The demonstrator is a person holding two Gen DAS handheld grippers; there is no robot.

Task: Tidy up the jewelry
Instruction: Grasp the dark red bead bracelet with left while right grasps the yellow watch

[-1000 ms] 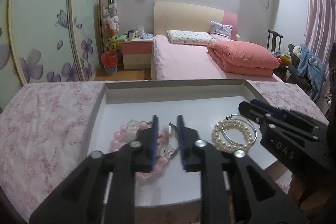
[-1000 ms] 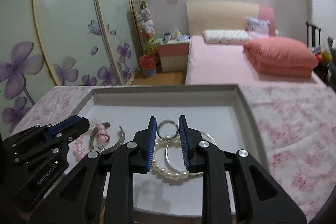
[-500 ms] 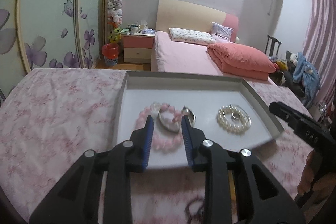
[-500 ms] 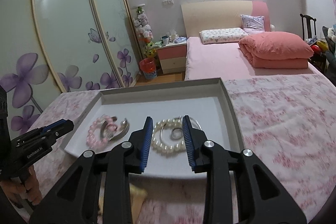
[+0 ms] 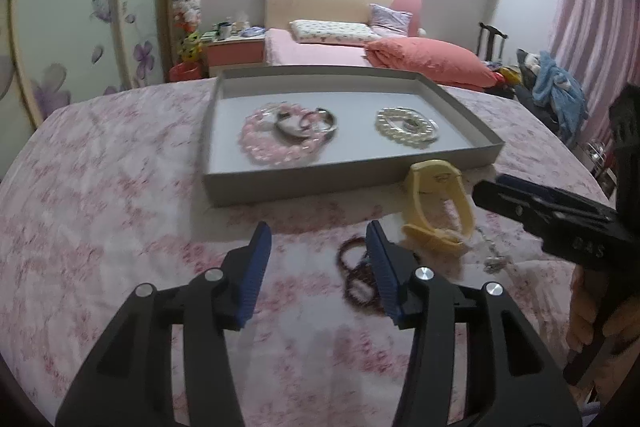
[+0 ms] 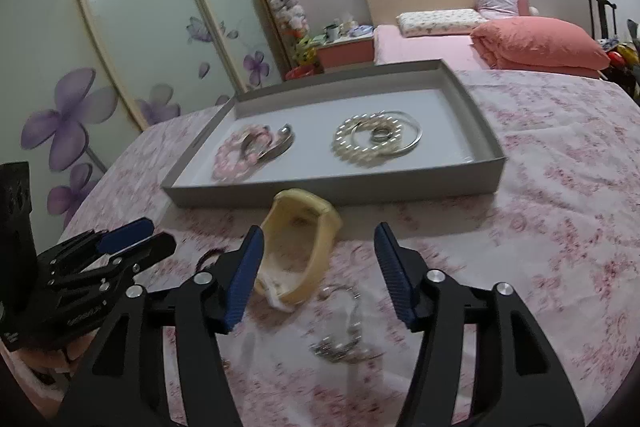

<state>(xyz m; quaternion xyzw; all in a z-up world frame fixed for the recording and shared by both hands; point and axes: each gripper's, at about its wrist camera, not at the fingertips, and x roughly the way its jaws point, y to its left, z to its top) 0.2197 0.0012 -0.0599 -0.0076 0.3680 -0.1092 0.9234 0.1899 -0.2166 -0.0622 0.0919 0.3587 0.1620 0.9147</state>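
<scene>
A home bedroom — pink bed [image 5: 320,51] with pillows, flowered wardrobe doors [image 6: 132,27], nightstand [image 5: 234,53] — clearly lived in.

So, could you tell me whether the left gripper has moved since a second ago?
Yes. The left gripper has pulled back out of the grey tray toward the person, and its jaws have opened wide over the floral cloth.

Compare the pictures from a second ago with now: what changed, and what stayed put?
Both grippers, left and right, pulled back from over the tray and their jaws opened wide, holding nothing. The pink beads and pearls stayed in the tray.
</scene>
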